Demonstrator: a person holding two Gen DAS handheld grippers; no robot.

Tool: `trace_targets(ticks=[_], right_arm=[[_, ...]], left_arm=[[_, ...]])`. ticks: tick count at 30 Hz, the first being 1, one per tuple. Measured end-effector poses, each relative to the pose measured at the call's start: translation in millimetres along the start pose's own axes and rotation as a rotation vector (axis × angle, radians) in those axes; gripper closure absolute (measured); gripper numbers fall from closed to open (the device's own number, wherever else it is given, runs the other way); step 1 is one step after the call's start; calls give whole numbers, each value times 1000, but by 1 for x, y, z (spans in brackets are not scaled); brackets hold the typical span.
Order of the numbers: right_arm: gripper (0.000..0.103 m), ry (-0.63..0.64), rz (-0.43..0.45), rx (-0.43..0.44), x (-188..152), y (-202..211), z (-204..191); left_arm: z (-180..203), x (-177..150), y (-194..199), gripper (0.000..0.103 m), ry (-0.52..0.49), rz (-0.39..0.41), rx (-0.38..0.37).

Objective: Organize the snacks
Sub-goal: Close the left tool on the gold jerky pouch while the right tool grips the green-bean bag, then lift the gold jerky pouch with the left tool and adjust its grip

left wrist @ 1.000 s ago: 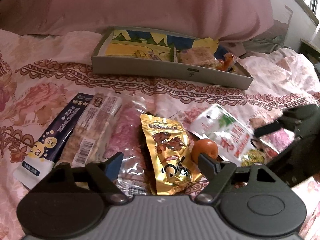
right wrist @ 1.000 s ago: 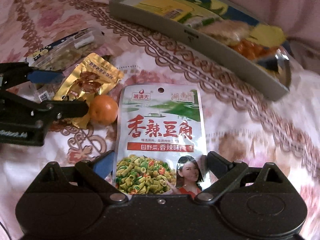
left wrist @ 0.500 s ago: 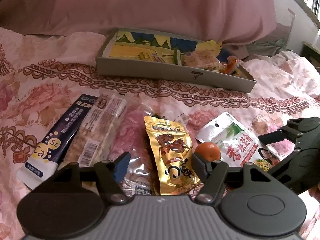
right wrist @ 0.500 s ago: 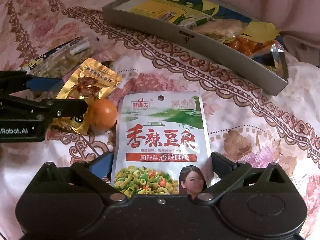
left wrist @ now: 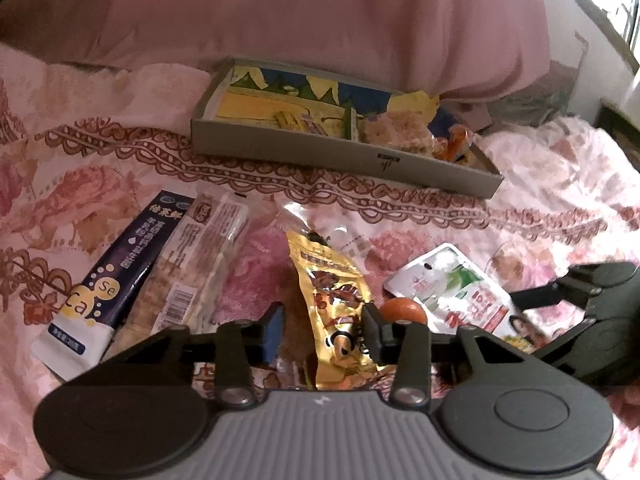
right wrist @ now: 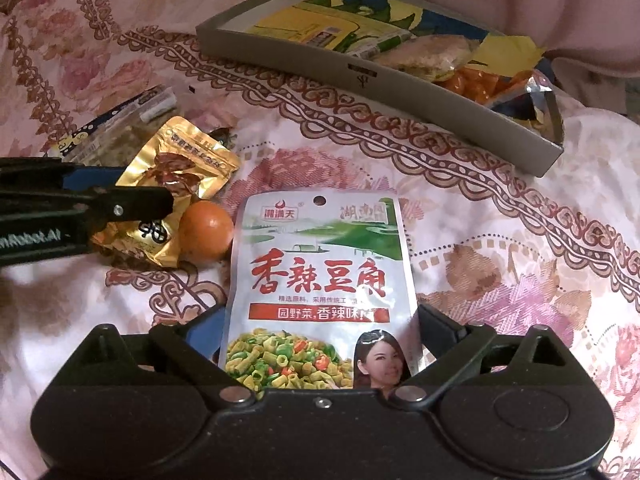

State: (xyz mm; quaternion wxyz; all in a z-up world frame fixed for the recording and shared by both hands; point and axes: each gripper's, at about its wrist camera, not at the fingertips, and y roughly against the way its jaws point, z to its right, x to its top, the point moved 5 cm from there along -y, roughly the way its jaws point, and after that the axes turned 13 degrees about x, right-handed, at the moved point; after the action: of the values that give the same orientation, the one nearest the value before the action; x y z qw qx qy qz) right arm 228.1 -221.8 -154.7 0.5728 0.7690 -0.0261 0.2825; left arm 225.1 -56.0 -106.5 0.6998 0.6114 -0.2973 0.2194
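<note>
A flowered bedspread [left wrist: 120,128] covers the whole scene, with a pink pillow [left wrist: 280,12] at its far edge. Before the pillow lies a shallow grey box [left wrist: 340,152] that already holds several snacks, among them a pale cake pack [right wrist: 432,52] and orange sweets [right wrist: 476,80]. Nearer, loose on the bedspread, are a dark blue tube pack [left wrist: 116,276] touching a clear cracker pack [left wrist: 192,276], a white bean pouch [right wrist: 320,280], a gold pouch [left wrist: 336,312] and a small orange ball [right wrist: 205,236] between the two pouches. The right gripper [right wrist: 320,336] is spread wide around the bean pouch's lower end, pads apart from it. The left gripper [left wrist: 324,332] has just been closing around the gold pouch; whether its pads already press I cannot tell.
</note>
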Motion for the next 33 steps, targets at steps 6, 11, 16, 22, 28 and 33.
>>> trace_targets(ticks=[6,11,16,22,28,33], right_arm=[[6,1,6,22,0,-2,-2],[6,1,13,17,0,-2,-2],[6,-8,18,19,0,0,-3],[6,-39,39,24,1,9,-1],[6,-91,76,34,2,21,5],[6,-112,93,39,2,24,6]], left_arm=[[-4,3,3,71,55,2,-40],[3,4,8,78,13,21,-30],[13,4,16,81,-38,39,-16],[13,5,21,82,-25,43,-15],[5,9,27,83,40,53,-29],[4,10,24,83,39,57,-16]])
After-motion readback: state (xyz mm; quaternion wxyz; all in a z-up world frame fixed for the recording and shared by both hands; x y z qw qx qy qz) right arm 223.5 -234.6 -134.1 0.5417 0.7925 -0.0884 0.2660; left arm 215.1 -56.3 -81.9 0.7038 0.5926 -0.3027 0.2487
